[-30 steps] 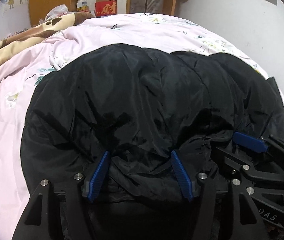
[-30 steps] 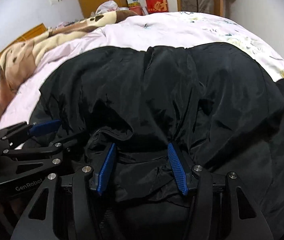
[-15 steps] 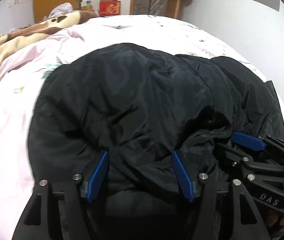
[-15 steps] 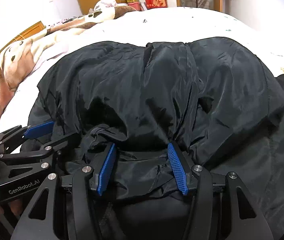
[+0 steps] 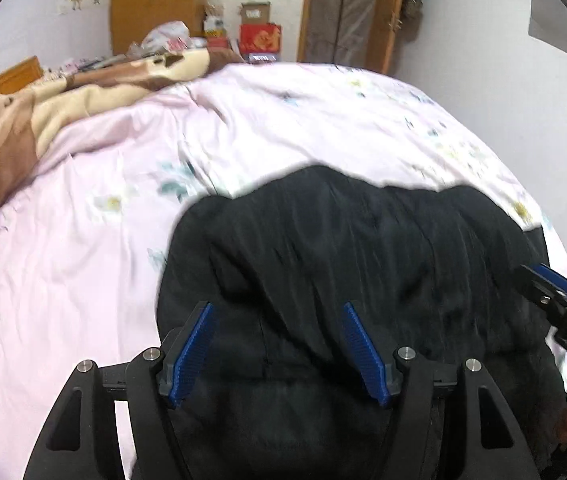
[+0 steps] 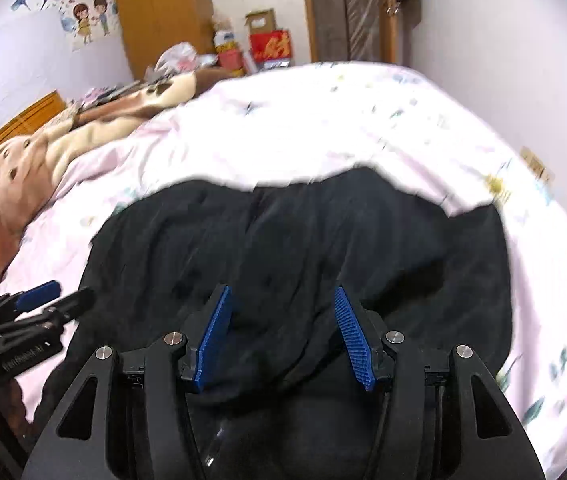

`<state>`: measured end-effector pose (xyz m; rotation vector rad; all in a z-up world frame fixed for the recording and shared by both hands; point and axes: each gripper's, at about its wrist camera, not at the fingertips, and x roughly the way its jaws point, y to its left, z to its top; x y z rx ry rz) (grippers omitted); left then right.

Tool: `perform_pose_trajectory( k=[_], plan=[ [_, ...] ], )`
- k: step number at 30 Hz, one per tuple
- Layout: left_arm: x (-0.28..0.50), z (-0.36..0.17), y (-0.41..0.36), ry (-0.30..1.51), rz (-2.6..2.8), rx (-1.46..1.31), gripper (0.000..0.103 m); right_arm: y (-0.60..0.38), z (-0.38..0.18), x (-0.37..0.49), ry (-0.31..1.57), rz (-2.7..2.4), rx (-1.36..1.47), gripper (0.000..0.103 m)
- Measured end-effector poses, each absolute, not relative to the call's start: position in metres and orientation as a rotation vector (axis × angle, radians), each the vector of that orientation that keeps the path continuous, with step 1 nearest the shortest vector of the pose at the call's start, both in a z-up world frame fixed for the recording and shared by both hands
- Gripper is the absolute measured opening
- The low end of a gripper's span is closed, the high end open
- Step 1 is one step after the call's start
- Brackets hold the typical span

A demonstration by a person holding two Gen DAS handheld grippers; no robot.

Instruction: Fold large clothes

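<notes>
The bulky black padded jacket of shiny synthetic cloth [image 5: 363, 264] fills the lower centre of both wrist views, lying on the pale pink floral quilt of the bed [image 5: 83, 248], with its far edge humped across the middle of each frame.

The left gripper [image 5: 279, 350] has its blue ribbed fingers [image 5: 195, 350] spread wide, and a fold of the black cloth bulges up between them. Whether that cloth is truly pinched or only lies in the gap, I cannot tell. The right gripper [image 6: 283, 334] looks the same in its own view: blue fingers [image 6: 351, 340] well apart, dark fabric bunched between them, contact on the pads unclear. It also shows at the right edge of the left view, and the left gripper at the lower left of the right view, so the two sit near each other along the jacket's near edge.

The main risk, as I judge it, is slippage. The fabric looks slick and thick (padding tends to spring back), so a loose hold on a fat wad could let the edge slide out partway through a fold, leaving it lopsided. If one gripper carries its side further than the other, the layers would skew. Both frames are smeared, which suggests quick motion, and that could drag the quilt into ridges beneath. The brown and cream plush blanket [image 5: 23, 128] at the upper left lies well apart, out of harm's way.
</notes>
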<state>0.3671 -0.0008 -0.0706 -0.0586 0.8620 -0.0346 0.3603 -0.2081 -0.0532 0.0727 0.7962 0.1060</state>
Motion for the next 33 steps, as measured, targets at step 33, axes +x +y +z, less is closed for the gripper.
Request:
perform_pose_trajectory(
  k=[33],
  plan=[
    [0.339,-0.081,0.056,0.927,-0.061,-0.083,0.071,-0.228,-0.054,0.339,0.799,0.068,-0.017,0.055]
  ],
)
